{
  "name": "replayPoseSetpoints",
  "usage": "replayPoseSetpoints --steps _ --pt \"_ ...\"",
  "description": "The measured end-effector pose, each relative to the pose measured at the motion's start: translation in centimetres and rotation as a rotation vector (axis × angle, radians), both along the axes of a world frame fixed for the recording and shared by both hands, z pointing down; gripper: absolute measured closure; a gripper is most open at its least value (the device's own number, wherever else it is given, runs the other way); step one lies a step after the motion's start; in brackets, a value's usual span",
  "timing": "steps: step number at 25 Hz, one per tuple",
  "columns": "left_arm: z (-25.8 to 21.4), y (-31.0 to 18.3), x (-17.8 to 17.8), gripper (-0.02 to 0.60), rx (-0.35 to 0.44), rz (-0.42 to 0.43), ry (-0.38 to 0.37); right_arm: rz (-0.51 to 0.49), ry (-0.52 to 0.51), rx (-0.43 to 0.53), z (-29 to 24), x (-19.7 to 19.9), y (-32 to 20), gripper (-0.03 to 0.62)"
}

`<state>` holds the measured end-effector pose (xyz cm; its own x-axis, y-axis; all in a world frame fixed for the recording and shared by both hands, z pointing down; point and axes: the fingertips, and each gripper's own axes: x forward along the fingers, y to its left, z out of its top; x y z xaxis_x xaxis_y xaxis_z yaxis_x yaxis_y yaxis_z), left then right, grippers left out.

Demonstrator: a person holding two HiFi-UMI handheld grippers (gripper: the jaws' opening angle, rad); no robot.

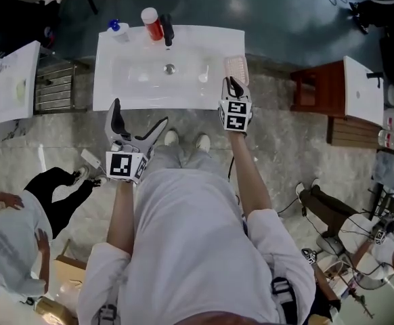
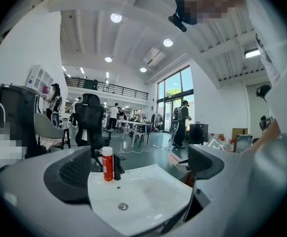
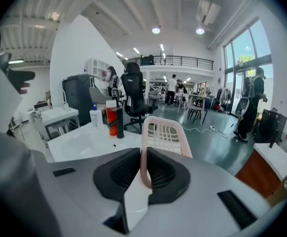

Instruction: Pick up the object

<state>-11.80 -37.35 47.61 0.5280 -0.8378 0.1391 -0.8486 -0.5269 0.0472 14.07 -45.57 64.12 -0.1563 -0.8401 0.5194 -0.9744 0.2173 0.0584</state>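
A pale pink slotted basket (image 1: 236, 68) rests at the right edge of the white sink (image 1: 116, 66). My right gripper (image 1: 232, 81) is shut on the basket's near rim. In the right gripper view the rim of the basket (image 3: 165, 135) stands pinched between the black pads of the right gripper (image 3: 144, 169). My left gripper (image 1: 137, 120) hangs open in front of the sink's left front edge and holds nothing. In the left gripper view the left gripper (image 2: 138, 169) frames the sink (image 2: 148, 191), with the basket (image 2: 175, 159) at the far right.
A red bottle (image 1: 152, 24), a black faucet (image 1: 168, 29) and a blue-capped bottle (image 1: 118, 30) stand along the sink's back edge. A wooden cabinet (image 1: 319, 90) stands to the right and a metal rack (image 1: 55, 87) to the left. People sit on the floor on both sides.
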Motion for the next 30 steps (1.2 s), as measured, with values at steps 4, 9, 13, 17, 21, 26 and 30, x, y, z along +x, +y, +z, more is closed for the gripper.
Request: replayPoseSetpoints --steps 4,9,13,17,21,26,30 --pt "-0.4 0.4 0.9 -0.009 0.017 0.017 0.012 -0.035 -0.004 0.168 -7.7 -1.2 1.4 0.545" --pt "-1.4 0.7 2.0 -0.009 0.046 0.038 0.012 -0.057 -0.042 0.328 -15.4 -2.0 2.9 0.545" --pt "-2.2 0.8 2.3 -0.009 0.062 0.039 0.017 -0.068 -0.056 0.415 -19.7 -2.5 3.9 0.544" --pt "-3.0 1.0 2.7 -0.009 0.081 0.039 0.024 -0.076 -0.041 0.495 -23.1 -2.7 5.1 0.543" --pt "-3.7 1.1 2.7 -0.009 0.097 0.038 0.028 -0.082 -0.05 0.553 -25.8 -3.2 6.1 0.543" --pt "-4.4 1.2 2.7 -0.009 0.113 0.042 0.033 -0.09 -0.048 0.594 -27.4 -3.8 7.0 0.543" --pt "-4.5 1.0 2.5 -0.009 0.117 0.042 0.034 -0.099 -0.047 0.598 -27.5 -4.2 7.1 0.543"
